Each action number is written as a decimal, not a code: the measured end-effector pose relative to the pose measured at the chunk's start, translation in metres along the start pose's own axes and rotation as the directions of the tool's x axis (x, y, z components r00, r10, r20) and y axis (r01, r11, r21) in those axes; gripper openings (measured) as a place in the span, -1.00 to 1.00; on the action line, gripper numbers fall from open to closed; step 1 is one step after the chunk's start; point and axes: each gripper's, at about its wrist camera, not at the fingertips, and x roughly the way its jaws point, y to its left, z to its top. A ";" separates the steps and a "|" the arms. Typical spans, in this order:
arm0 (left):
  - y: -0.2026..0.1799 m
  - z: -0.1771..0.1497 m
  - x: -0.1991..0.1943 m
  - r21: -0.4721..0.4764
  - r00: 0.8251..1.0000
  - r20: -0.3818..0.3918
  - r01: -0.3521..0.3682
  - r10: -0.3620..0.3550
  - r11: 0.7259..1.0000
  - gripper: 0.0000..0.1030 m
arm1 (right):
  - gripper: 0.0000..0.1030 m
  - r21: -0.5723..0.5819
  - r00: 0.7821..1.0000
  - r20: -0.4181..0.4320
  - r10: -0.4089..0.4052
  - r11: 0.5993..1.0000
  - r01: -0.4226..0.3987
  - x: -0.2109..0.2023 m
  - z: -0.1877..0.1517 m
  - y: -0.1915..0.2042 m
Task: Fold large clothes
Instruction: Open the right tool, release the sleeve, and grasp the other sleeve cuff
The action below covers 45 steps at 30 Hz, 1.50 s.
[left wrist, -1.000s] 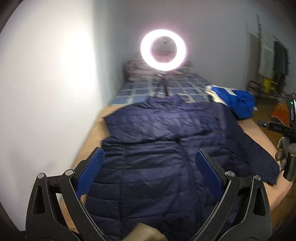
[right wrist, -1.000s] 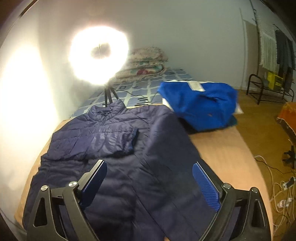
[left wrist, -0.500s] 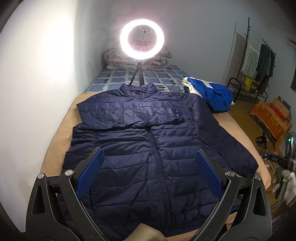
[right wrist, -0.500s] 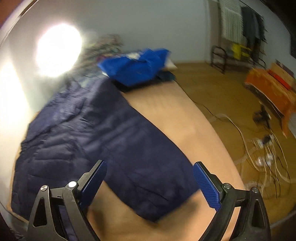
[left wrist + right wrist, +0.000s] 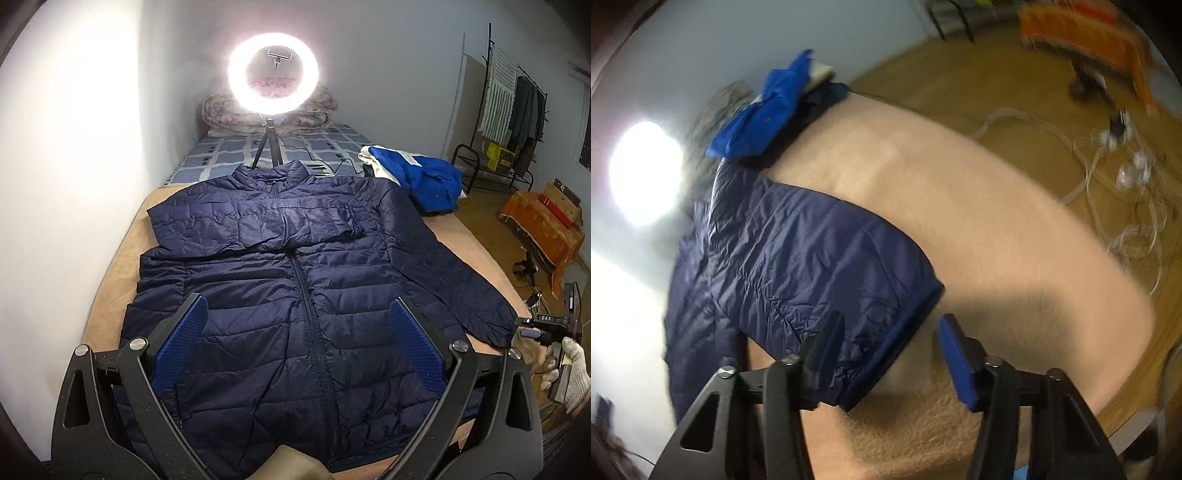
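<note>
- The bed (image 5: 110,266), tan-covered, carries the navy puffer jacket (image 5: 295,295) spread front-up, zipped, collar toward the ring light (image 5: 273,74); I read that as the flat layout folding needs.
- One sleeve (image 5: 258,229) already lies folded across the chest; the other sleeve (image 5: 820,266) stretches out toward the bed's edge.
- My left claw (image 5: 295,354) hovers wide open above the hem, holding nothing.
- My right claw (image 5: 886,354), partly open and empty, straddles the outstretched sleeve's cuff (image 5: 905,332), seemingly lining up a pinch so it can fold inward.
- A blue garment (image 5: 424,177) waits beyond the shoulder.
</note>
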 end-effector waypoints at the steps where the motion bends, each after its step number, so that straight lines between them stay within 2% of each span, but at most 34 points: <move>1: 0.000 0.000 0.001 -0.001 1.000 -0.001 -0.001 0.001 1.000 0.95 | -0.01 0.023 1.000 -0.009 0.008 1.000 -0.007 0.003 -0.001 -0.004; 6: 0.001 0.000 0.001 0.002 1.000 -0.002 0.000 0.000 1.000 0.95 | -0.04 0.094 0.999 -0.021 0.033 0.995 -0.031 0.012 -0.003 -0.016; 8: 0.001 0.000 0.001 0.002 1.000 -0.001 0.000 0.000 1.000 0.95 | -0.04 0.095 0.999 -0.017 0.039 0.995 -0.037 0.014 -0.001 -0.017; 11: 0.002 0.000 0.002 0.002 1.000 -0.002 -0.002 0.002 1.000 0.95 | -0.17 0.071 0.999 -0.017 0.032 0.997 -0.031 0.019 0.001 -0.011; 14: 0.003 0.000 0.003 0.001 1.000 -0.003 -0.002 0.002 1.000 0.95 | -0.38 0.043 0.999 -0.026 0.026 0.999 -0.024 0.026 0.006 -0.004; 16: 0.006 -0.001 0.005 -0.001 1.000 -0.005 -0.006 0.006 1.000 0.95 | -0.70 0.021 0.999 -0.031 0.017 1.000 -0.017 0.030 0.009 0.001; 18: 0.011 -0.001 0.006 -0.006 1.000 -0.007 -0.015 0.015 1.000 0.95 | -0.87 0.000 1.000 -0.022 0.014 1.000 -0.014 0.029 0.011 0.008; 20: 0.015 -0.001 0.006 -0.014 0.999 -0.004 -0.032 0.032 0.999 0.95 | -0.92 -0.020 1.000 0.006 0.015 1.000 -0.015 0.022 0.012 0.017; 24: 0.031 0.003 0.001 -0.056 0.997 0.014 -0.069 0.070 0.996 0.95 | -0.95 -0.121 0.997 0.078 0.027 0.993 -0.018 0.003 0.014 0.054; 30: 0.055 0.006 -0.010 -0.113 0.992 0.036 -0.112 0.117 0.987 0.95 | -0.96 -0.260 0.983 0.136 0.120 0.962 -0.081 -0.022 0.010 0.122; 39: 0.085 0.001 -0.025 -0.141 0.983 0.054 -0.166 0.175 0.976 0.95 | -0.96 -0.437 0.956 0.157 0.247 0.885 -0.157 -0.046 -0.001 0.228; 45: 0.105 -0.002 -0.036 -0.183 0.982 0.055 -0.167 0.180 0.969 0.95 | -0.96 -0.464 0.941 0.105 0.321 0.853 -0.239 -0.022 -0.009 0.302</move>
